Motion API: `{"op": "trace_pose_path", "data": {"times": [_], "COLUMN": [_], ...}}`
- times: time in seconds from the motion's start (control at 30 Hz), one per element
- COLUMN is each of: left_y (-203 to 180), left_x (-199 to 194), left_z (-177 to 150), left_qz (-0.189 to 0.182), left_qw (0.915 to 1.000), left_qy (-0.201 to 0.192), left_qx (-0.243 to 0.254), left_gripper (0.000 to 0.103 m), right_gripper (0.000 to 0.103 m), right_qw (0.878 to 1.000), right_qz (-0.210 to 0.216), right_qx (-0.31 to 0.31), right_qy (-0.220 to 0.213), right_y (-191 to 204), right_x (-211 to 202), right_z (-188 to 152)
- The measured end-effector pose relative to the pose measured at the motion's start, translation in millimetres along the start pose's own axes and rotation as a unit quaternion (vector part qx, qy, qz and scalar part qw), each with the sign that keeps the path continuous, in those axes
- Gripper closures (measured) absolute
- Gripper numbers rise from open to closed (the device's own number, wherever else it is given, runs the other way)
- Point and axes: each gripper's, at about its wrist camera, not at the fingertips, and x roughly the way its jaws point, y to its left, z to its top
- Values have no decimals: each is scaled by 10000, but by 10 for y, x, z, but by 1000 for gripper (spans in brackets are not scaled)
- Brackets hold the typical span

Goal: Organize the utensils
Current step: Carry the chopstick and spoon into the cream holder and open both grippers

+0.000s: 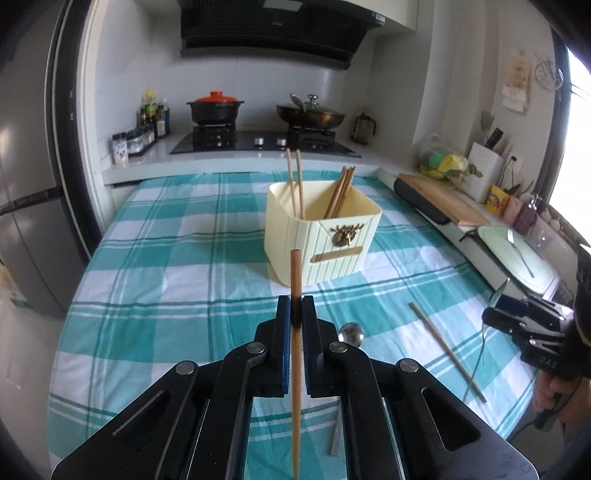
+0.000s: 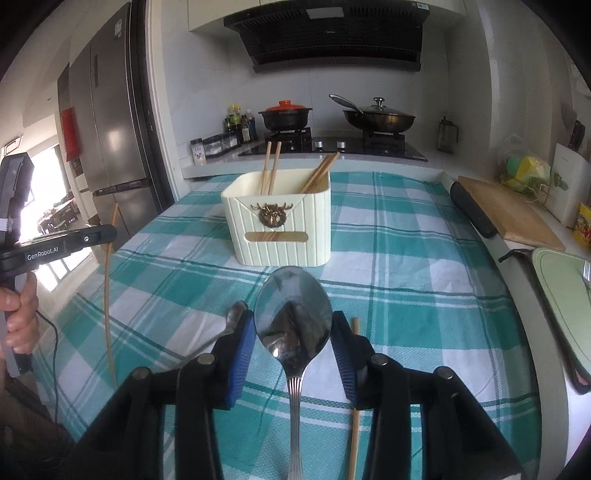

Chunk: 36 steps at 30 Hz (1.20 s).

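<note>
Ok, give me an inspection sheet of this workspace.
Surface: table under a teal checked cloth.
Job's things: cream holder with chopsticks inside; loose chopstick and small spoon on the cloth.
Clutter: nothing seen on the cloth.
Grippers: left gripper shut on a chopstick; right gripper shut on a spoon.
Cables: black lead hanging from the left handle.
Surroundings: stove with two pots, fridge, cutting board.

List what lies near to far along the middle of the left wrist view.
left gripper shut on a chopstick → cream utensil box → stove → range hood
</note>
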Motion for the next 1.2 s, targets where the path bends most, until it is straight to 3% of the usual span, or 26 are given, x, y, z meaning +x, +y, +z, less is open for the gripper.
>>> {"op": "trace_pose_path", "data": {"times": [0.3,0.6,0.87,1.2], "left_y": [-27,-23,-87,-202], "left_x": [-245,-229,-134,63], "left_z": [103,333,752,1375], "left_qz": [-106,-232,-257,75], "left_qw": [9994,9986,9980,9968], "left_qy": [-343,-464,-579,-739], "left_qx": [0,-102,8,282], "left_gripper": [100,100,100,100], "right_gripper": [61,61,61,61], "right_qw": [9991,9979,9971,9956], "right_qz": [28,120,248,339], "right_qx": [18,61,39,107], "right_qy": [-423,-632,-717,-869], "right_y": [64,68,-35,-195], "right_x": [-366,-406,-317,-137], "right_z": [125,419,927,1698]}}
